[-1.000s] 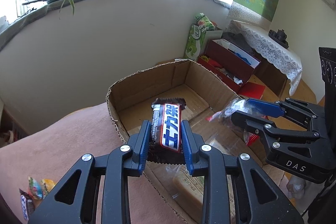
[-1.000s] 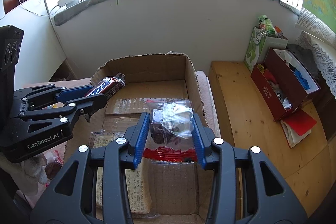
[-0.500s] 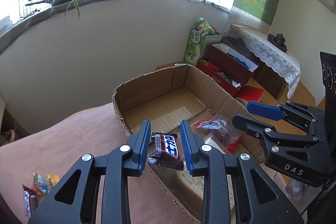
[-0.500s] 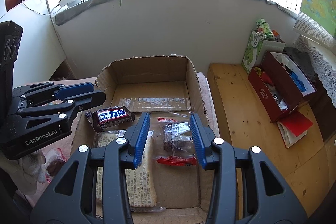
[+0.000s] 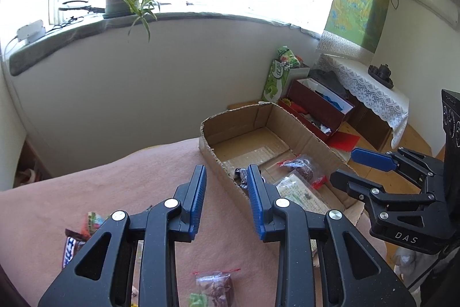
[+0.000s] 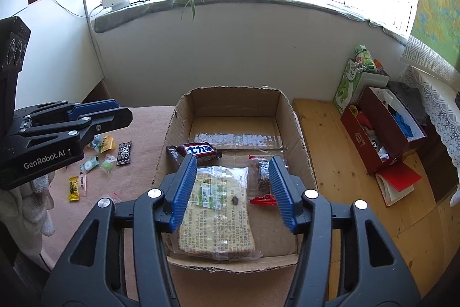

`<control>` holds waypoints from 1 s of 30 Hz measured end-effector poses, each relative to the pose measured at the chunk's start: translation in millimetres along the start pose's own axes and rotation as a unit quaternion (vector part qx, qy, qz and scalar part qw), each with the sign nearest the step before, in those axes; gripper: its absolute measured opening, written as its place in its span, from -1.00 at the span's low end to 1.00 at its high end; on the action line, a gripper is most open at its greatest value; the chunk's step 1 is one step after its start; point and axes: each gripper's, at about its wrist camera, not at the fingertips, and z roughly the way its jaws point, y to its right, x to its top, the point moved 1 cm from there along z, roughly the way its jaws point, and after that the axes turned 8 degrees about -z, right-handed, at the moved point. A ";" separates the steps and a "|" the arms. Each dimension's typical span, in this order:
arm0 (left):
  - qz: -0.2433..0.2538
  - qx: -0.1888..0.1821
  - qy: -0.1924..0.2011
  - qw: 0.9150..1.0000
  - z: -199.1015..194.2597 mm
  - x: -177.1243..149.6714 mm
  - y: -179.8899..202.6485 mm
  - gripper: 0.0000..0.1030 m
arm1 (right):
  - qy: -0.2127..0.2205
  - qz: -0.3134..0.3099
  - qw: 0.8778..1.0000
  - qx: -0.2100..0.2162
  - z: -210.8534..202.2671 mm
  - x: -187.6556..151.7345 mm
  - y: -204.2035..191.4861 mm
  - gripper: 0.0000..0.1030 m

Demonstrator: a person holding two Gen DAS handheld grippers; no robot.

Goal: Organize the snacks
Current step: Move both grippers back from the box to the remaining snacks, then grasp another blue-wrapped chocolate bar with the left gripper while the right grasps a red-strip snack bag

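Observation:
An open cardboard box (image 6: 296,123) sits on a pink cloth. Inside lie a chocolate bar (image 6: 198,150), a clear bag of dark snacks with a red strip (image 6: 263,177) and a flat cracker pack (image 6: 217,212). My right gripper (image 6: 233,186) is open and empty above the box's near half. My left gripper (image 5: 227,194) is open and empty over the cloth left of the box (image 5: 218,131). The left gripper also shows in the right wrist view (image 6: 115,111). Loose snacks (image 6: 100,157) lie on the cloth.
A bagged snack (image 5: 214,284) and wrapped candies (image 5: 77,238) lie on the cloth (image 5: 115,180) near my left gripper. A wooden bench (image 6: 350,171) right of the box carries a red box (image 6: 382,128) and a green carton (image 6: 349,82). A white wall stands behind.
Both grippers opened and dropped their snacks into the box: the left released the chocolate bar, the right the clear bag. Both then drew back, the left moving left over the cloth.

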 end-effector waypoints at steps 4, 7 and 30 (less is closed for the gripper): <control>-0.012 0.016 0.005 1.000 -23.6 -10.0 -24.8 -0.46 | 0.009 -0.006 1.000 0.016 -14.5 -1.9 -25.1 0.08; -0.022 0.031 0.011 0.999 -41.6 -18.2 -45.6 -0.46 | 0.013 -0.015 0.999 0.031 -20.9 -4.9 -49.3 0.08; -0.090 0.087 -0.048 0.991 -27.3 -81.8 -176.2 -0.33 | -0.077 -0.007 0.993 0.086 36.9 -52.6 -166.5 0.17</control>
